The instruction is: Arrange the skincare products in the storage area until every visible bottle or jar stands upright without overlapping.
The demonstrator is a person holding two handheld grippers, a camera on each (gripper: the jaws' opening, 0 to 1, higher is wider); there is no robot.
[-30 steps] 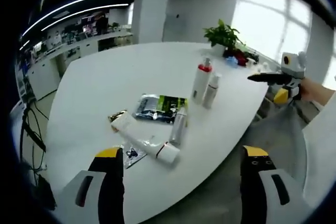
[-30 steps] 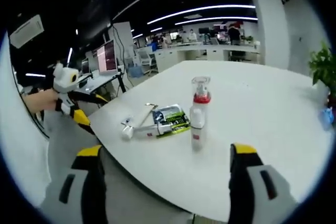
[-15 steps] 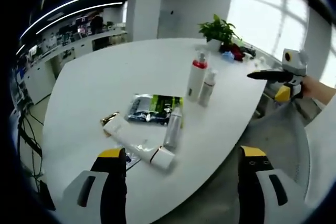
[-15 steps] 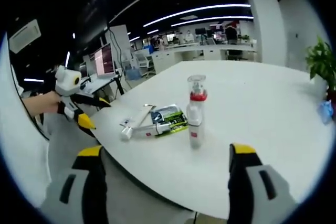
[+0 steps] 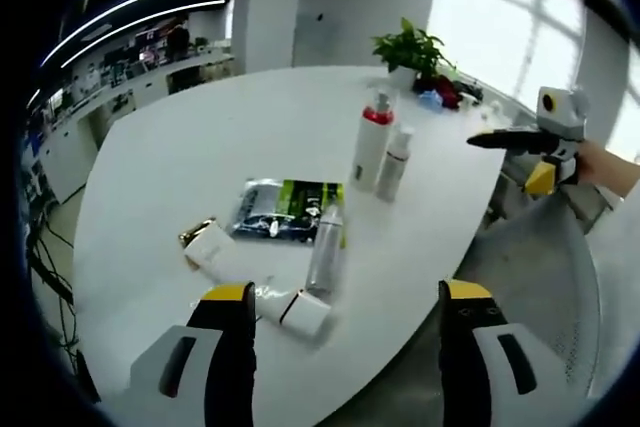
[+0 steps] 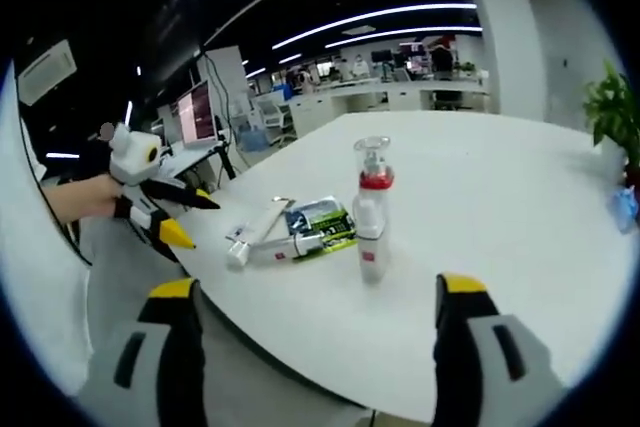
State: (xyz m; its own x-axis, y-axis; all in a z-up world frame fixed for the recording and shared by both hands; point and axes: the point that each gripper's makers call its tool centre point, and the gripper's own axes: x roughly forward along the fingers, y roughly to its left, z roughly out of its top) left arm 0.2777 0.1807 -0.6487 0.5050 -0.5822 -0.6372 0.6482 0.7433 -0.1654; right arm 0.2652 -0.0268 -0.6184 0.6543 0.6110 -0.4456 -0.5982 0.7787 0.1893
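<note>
Both grippers' fingers stood apart, empty. White tube (image 5: 255, 275) lay flat on table (image 5: 180, 147). Probably light, squashy: grip near its cap.

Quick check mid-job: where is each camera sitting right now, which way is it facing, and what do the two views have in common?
Left gripper view: rides the left gripper, jaws apart, facing across the white table at two lying tubes; the right gripper and a hand enter from the right.
Right gripper view: rides the right gripper, jaws apart, facing the table's other side; the left gripper and a hand enter from the left.
Shared: the standing red-collared pump bottle and the green-and-black packet.
</note>
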